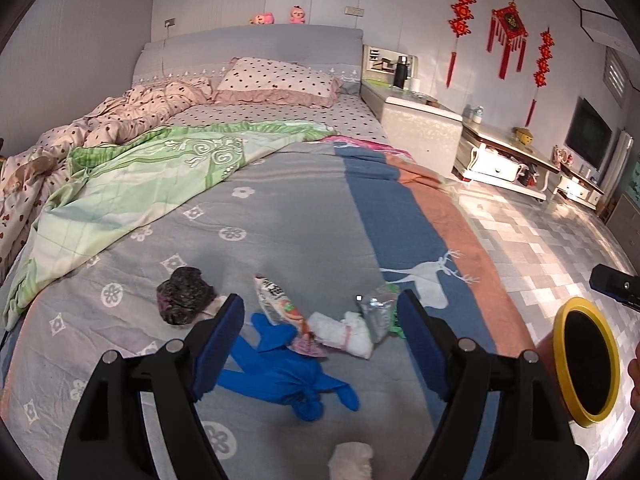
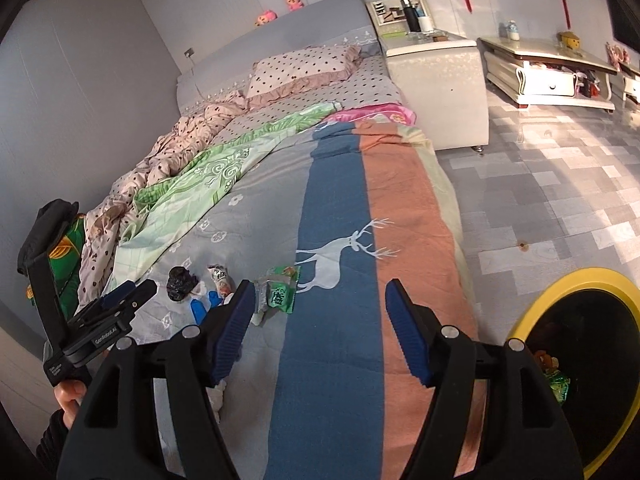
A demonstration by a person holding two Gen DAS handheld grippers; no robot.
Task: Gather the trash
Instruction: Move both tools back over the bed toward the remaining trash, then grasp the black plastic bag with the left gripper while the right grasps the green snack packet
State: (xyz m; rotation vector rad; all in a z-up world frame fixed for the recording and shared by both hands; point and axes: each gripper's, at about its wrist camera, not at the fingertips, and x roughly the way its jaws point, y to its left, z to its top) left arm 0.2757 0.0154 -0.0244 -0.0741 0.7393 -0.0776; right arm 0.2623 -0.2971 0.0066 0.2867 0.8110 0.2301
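Note:
Trash lies on the grey bedspread [image 1: 280, 208]: a blue glove [image 1: 288, 372], a white and red snack wrapper [image 1: 276, 300], crumpled white tissue [image 1: 344, 330], a silver and green wrapper [image 1: 378, 308], a black crumpled bag [image 1: 184, 294] and a white tissue [image 1: 352, 460] at the near edge. My left gripper [image 1: 320, 320] is open and empty, just above the glove and wrappers. My right gripper [image 2: 320, 312] is open and empty over the blue stripe, right of the green wrapper [image 2: 280, 292]. A yellow-rimmed bin [image 2: 568, 360] stands beside the bed, with trash inside.
A rumpled green quilt [image 1: 132, 184] and dotted duvet [image 1: 120, 116] cover the bed's left side. A white nightstand [image 2: 440, 80] and TV cabinet [image 2: 548, 72] stand to the right on the tiled floor [image 2: 560, 184]. The bin also shows in the left wrist view [image 1: 586, 360].

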